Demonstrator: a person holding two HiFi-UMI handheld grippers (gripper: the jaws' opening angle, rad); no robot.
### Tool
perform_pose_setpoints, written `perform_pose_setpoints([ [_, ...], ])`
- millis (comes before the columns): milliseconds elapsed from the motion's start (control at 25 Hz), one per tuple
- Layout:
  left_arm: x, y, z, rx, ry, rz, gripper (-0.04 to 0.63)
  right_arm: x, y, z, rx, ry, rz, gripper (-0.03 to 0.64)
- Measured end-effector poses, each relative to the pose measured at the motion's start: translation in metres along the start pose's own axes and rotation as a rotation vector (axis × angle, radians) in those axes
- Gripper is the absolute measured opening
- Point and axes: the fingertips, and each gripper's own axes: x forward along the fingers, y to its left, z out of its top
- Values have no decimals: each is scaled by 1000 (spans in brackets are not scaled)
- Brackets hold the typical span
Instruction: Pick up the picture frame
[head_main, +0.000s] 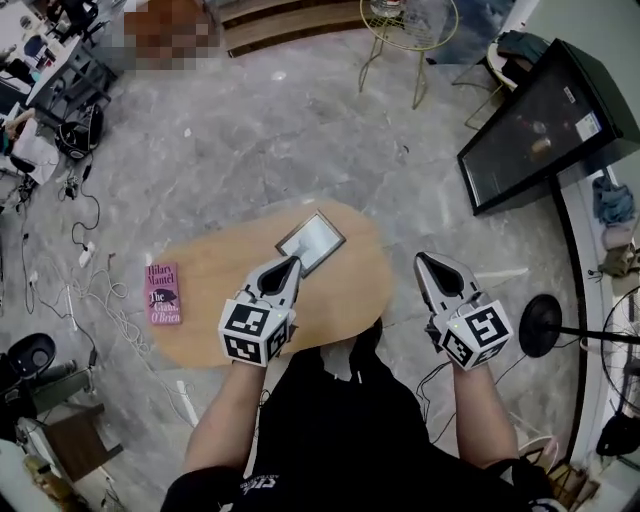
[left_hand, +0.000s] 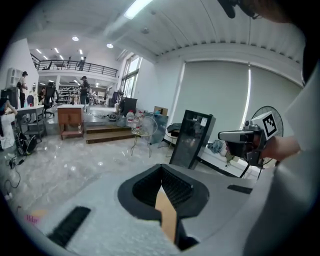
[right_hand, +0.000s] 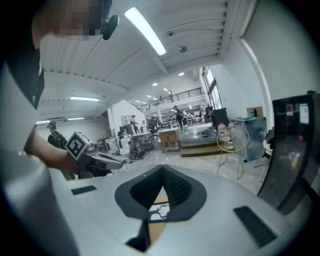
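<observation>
The picture frame (head_main: 313, 238) lies flat and cornerwise on the wooden table (head_main: 215, 290), just ahead of the left gripper (head_main: 292, 263), clearly the nearer; the right gripper (head_main: 425, 262) hangs beyond the table's right edge, both jaws closed and empty.

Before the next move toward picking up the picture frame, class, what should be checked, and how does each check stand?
1. Picture frame lies flat on the table, uncovered: ok.
2. Left hand-held gripper open for grasping: not ok, shut and empty.
3. Right hand-held gripper open: not ok, shut and empty.
4. Right hand-held gripper above the table: not ok, beside it.
5. Book clear of the frame: ok.
</observation>
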Motion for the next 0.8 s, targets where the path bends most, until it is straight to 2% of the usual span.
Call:
perform_pose_setpoints([
  [160, 17, 4, -31, 5, 50, 60, 9, 19, -2, -29, 52, 26, 79, 6],
  [280, 24, 20, -60, -22, 82, 67, 11, 42, 16, -49, 44, 57, 167, 6],
  [320, 27, 24, -71, -28, 97, 57, 12, 50, 23, -54, 44, 63, 197, 6],
  [440, 45, 32, -101, -35, 161, 1, 80, 75, 29, -72, 71, 90, 228, 6],
  [800, 105, 60, -182, 63, 285, -95, 110, 135, 32, -144, 81, 218, 256, 6],
])
